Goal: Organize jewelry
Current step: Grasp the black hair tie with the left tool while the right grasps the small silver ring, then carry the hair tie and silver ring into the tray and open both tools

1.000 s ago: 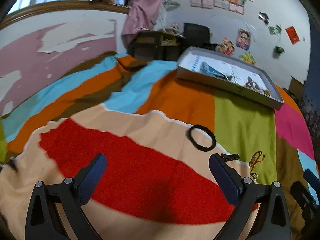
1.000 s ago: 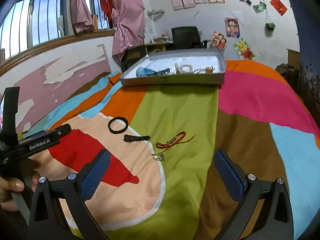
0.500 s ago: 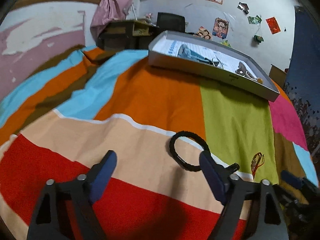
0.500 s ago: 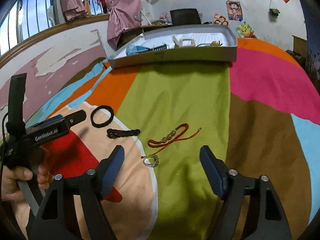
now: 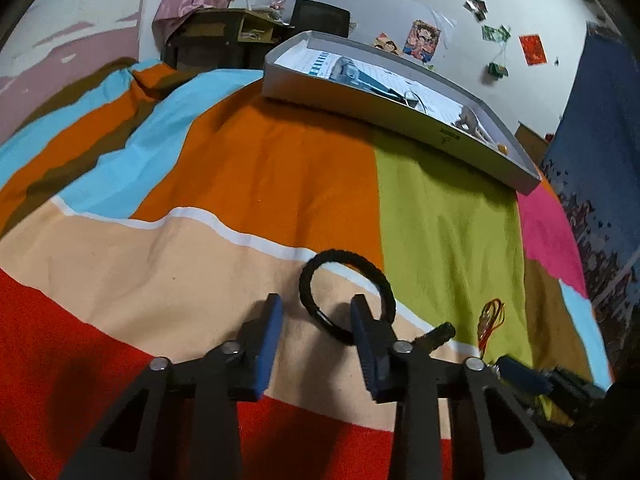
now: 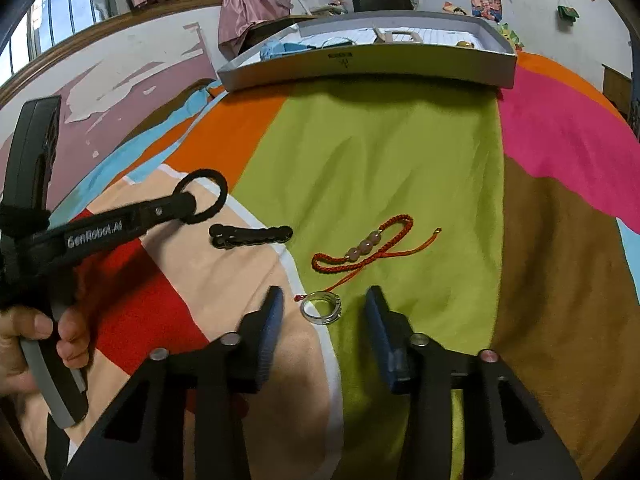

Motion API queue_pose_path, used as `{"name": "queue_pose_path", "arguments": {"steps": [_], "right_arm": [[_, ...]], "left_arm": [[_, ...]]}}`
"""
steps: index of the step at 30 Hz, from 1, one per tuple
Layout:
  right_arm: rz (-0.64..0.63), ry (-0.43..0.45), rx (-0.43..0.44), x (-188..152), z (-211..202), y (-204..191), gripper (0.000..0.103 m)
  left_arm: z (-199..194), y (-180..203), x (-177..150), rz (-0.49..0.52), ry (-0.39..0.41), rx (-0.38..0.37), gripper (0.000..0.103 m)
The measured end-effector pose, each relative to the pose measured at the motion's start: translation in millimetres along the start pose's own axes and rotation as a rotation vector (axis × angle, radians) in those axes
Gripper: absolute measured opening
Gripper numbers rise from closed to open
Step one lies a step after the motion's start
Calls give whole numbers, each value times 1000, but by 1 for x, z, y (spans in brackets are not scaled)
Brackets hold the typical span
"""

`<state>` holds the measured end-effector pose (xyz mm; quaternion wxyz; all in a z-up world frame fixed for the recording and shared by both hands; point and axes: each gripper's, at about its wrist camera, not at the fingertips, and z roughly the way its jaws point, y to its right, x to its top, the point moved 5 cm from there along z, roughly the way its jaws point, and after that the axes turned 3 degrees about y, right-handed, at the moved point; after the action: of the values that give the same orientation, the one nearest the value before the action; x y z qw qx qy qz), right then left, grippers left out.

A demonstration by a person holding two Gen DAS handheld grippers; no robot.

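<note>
on the striped bedspread (image 6: 400, 152), both grippers are down among the loose pieces, pick-up step in hand for each

left gripper (image 5: 316, 320): jaws have just been closing, now about a third open; near arc of the black hair tie (image 5: 344, 260) sits between the pads, right pad partly over the band, left pad apart from it. nothing gripped yet as far as the frames show. the right wrist view shows a fingertip poked through the loop

right gripper (image 6: 324, 312): jaws have just been closing too, similar gap; the silver ring (image 6: 321, 307) lies flat between the pads, clear of both. not held

other pieces: black hair clip (image 6: 250, 236) just beside the tie; red cord bracelet (image 6: 360, 250) with three pale beads just beyond the ring, its thin tail running to the ring's edge

grey tray (image 6: 360, 64) at the far end of the bed, well apart, a few items already in it

next, by my judgement: finish closing on tie and ring, lift, carry to tray. ring is small, flat on soft cloth, likely to slip or snag the cord tail; tie is soft, should pinch easily
</note>
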<state>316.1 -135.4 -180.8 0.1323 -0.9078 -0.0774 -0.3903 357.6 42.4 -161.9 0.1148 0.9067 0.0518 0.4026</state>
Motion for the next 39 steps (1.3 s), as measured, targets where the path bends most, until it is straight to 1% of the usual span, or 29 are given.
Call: {"name": "queue_pose_path", "arguments": {"steps": [3, 4, 5, 7, 8, 9, 12, 16, 18, 24, 29, 32, 35, 39], "right_arm": [[-4, -14, 4, -1, 6, -4, 34], [-2, -17, 5, -1, 7, -2, 34], [-1, -18, 9, -1, 7, -3, 32], [-6, -18, 21, 0, 8, -6, 22], [-10, -17, 25, -1, 8, -7, 20], [-16, -16, 28, -1, 8, -9, 19], [-10, -13, 42, -1, 6, -10, 19], [6, -3, 53, 1, 1, -10, 19], [13, 16, 54, 5, -4, -10, 19], [-11, 100, 43, 21, -26, -11, 19], [0, 153, 42, 34, -40, -6, 19], [10, 195, 42, 47, -50, 1, 18], [25, 239, 43, 58, -56, 6, 18], [3, 258, 30, 74, -54, 15, 18]], "left_arm": [[1, -3, 0, -25, -6, -17, 20], [1, -3, -1, -28, -8, -26, 14], [0, -2, -1, -29, -9, -33, 11], [-1, 2, -1, -24, -17, -48, 7], [-2, 4, -1, -24, -22, -56, 6], [-3, 5, -1, -29, -25, -65, 6], [-8, 13, -1, -27, -42, -100, 6], [-17, 23, -3, -10, -57, -102, 6], [-21, 25, -3, -4, -60, -97, 6], [-36, 26, 6, -13, -29, -80, 5], [-43, 26, 14, -20, -2, -72, 5], [-48, 29, 23, -11, 16, -49, 5], [-52, 38, 38, 37, 47, -21, 5], [-50, 51, 69, 44, 91, -13, 5]]}}
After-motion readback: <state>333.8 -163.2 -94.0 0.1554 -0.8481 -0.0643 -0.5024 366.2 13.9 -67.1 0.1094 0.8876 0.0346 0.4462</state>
